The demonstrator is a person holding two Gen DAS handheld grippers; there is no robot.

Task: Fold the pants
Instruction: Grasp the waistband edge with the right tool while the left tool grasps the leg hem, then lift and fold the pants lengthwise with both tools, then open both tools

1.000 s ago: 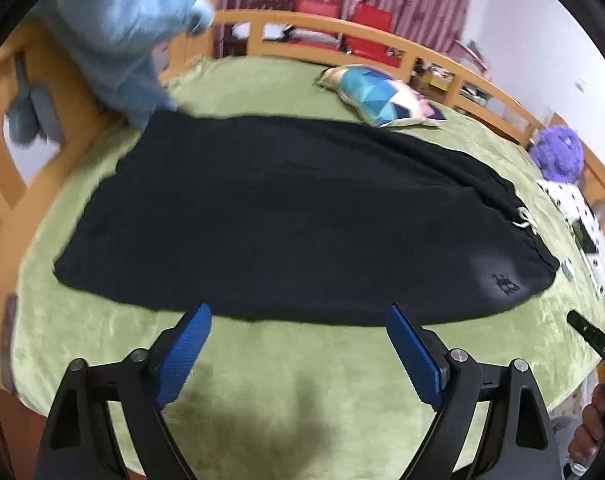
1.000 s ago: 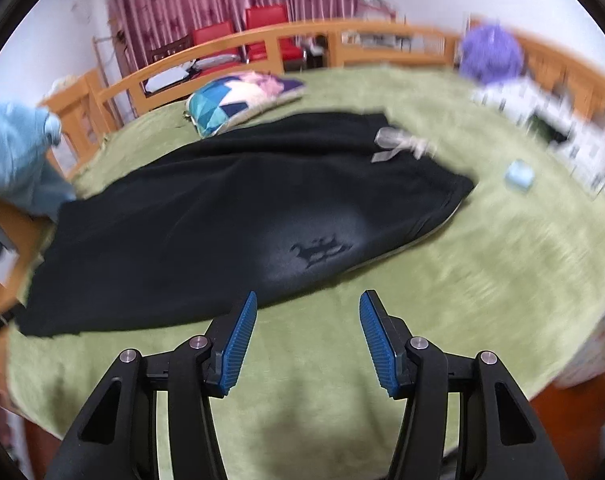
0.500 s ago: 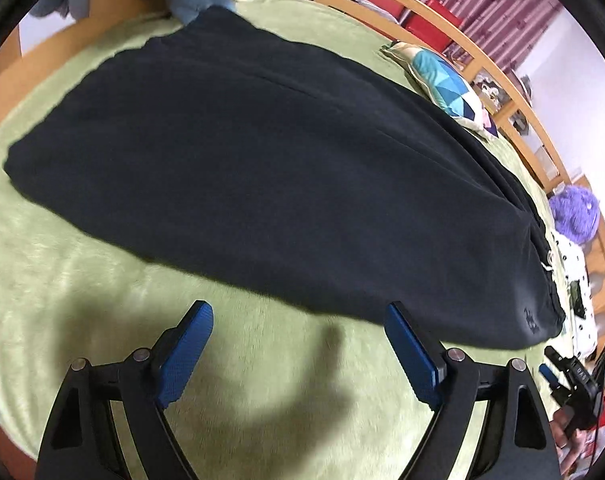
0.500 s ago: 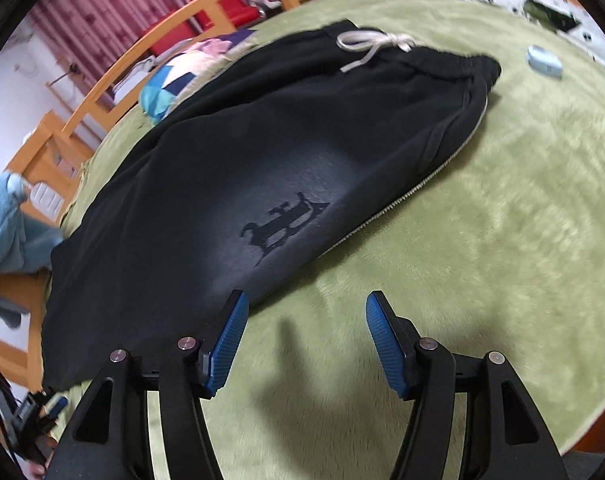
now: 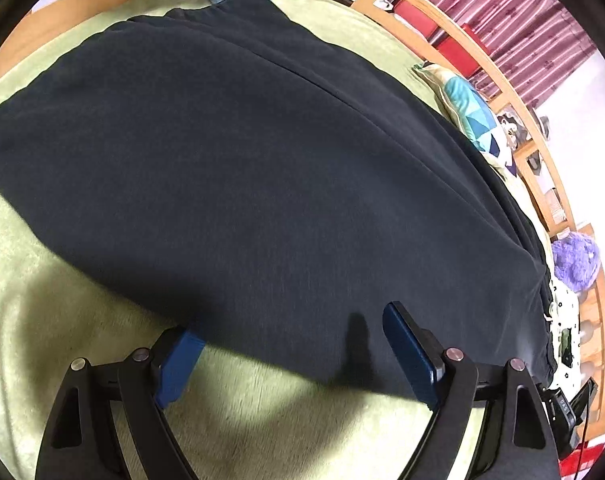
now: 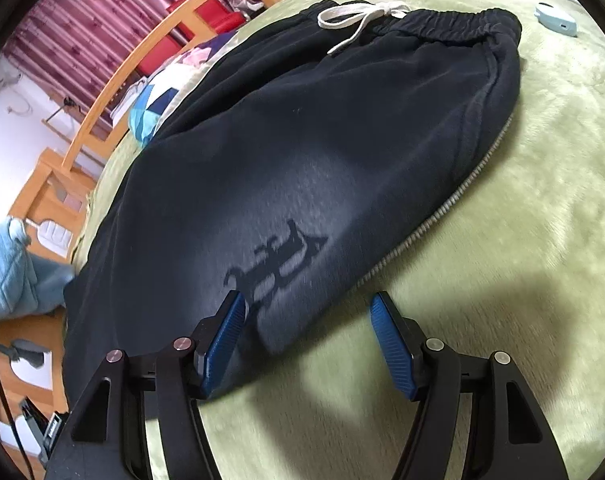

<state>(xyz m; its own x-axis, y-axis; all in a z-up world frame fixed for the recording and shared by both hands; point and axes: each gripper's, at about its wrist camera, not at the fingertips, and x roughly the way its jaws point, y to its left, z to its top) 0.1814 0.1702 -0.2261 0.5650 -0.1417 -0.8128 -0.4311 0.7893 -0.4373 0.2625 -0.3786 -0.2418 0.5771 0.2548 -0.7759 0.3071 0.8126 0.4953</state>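
Observation:
Black pants (image 5: 262,168) lie flat on a green blanket (image 5: 42,300), folded in half lengthwise. In the right wrist view the pants (image 6: 302,140) show an elastic waistband, a white drawstring (image 6: 358,16) and a dark logo (image 6: 278,260). My left gripper (image 5: 290,340) is open, low over the near edge of the leg part; its left finger tip is hidden under the cloth edge. My right gripper (image 6: 306,320) is open, straddling the near edge by the logo.
A wooden rail (image 5: 502,92) rings the bed. A patterned pillow (image 5: 470,112) and a purple plush (image 5: 574,264) lie beyond the pants. Light blue cloth (image 6: 6,272) hangs at the leg end. A small blue object (image 6: 554,20) lies by the waistband.
Both grippers have dropped and moved forward to the pants' near edge, which now sits between their fingers. Both stay open.

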